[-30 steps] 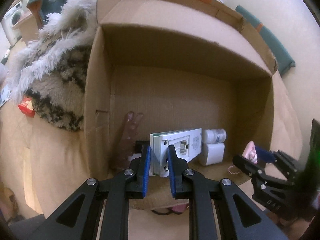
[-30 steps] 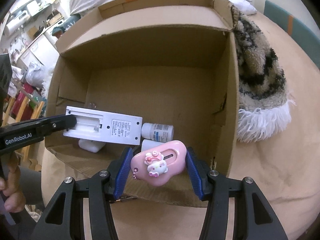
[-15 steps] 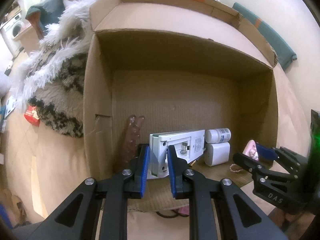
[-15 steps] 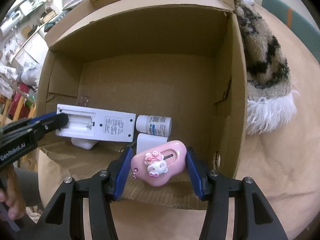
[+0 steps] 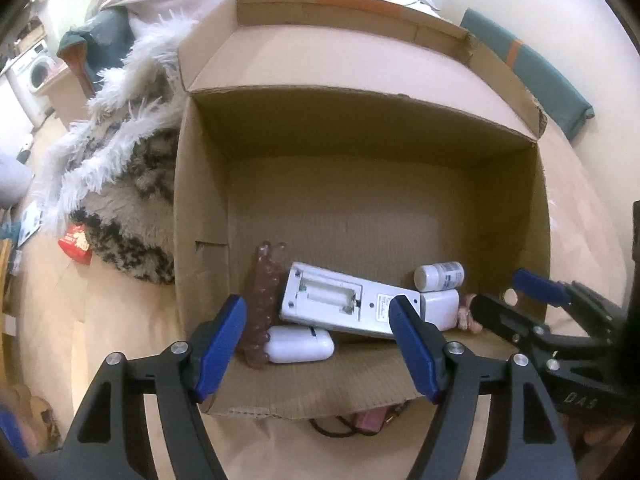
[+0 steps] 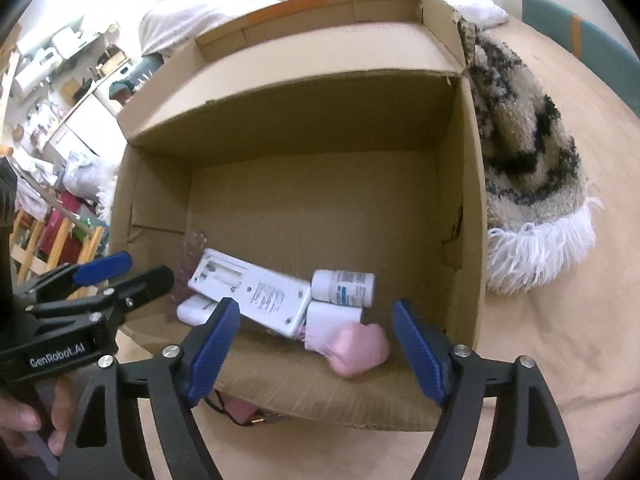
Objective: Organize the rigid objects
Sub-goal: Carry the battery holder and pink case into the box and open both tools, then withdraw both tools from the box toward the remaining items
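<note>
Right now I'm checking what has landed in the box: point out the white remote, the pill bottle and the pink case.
white remote (image 5: pixel 344 306): left wrist view, on its back panel.
pill bottle (image 6: pixel 344 288): right wrist view, on its label.
pink case (image 6: pixel 358 350): right wrist view, on its smooth back.

In my cardboard box (image 5: pixel 200 208) the white remote (image 5: pixel 344 306) lies back-up with its battery bay open, tilted across a white case (image 5: pixel 300 345) beside a knobbly translucent stick (image 5: pixel 262 300). A small white bottle (image 6: pixel 344 282) lies on its side above a white block (image 6: pixel 334 316). The pink toy (image 6: pixel 356 346) rests at the near edge, touching the block.
</note>
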Demonstrator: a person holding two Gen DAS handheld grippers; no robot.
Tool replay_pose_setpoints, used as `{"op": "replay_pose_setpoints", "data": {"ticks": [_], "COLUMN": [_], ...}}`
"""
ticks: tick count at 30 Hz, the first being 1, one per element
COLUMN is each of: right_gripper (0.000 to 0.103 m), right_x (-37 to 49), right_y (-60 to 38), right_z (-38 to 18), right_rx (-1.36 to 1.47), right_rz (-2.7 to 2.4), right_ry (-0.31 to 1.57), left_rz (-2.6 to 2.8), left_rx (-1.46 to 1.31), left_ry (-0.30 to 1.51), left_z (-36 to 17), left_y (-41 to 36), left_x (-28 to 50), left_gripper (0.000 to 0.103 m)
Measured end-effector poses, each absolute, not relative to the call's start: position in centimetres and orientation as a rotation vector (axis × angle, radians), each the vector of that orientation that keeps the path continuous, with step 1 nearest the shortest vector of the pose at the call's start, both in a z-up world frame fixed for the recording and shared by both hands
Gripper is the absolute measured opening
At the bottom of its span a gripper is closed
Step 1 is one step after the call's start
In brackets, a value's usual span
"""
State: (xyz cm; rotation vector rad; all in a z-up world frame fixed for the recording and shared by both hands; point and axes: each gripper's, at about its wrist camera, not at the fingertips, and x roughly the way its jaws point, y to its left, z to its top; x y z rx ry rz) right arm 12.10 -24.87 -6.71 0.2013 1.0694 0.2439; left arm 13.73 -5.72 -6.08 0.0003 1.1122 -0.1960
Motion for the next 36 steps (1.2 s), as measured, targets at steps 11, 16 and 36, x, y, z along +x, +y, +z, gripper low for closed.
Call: {"op": "replay_pose_setpoints", "data": {"ticks": [11,16,36], "right_gripper": [0.084,0.084,0.084], "right_x": [12.4,12.5,10.4], "right_y": [-24.8,-24.3,-24.9], "right_z": [-6.9,-7.0,-5.2], "right_rx": [0.203,0.205,0.231], "right_rz": [0.244,0.234,0.204], "right_ry": [1.081,1.084,1.044], "left_rz": [-0.172,-0.180,-0.096], "left_rx": [-0.005,-0.013,-0.001], "left_ry": [1.115,1.127,1.077], "left_z": [-6.2,-6.4,-1.9], "left_y": [-5.4,-5.4,-2.0], "left_x": [13.7,13.8,10.0], "left_gripper": [0.071,0.071,0.071]}}
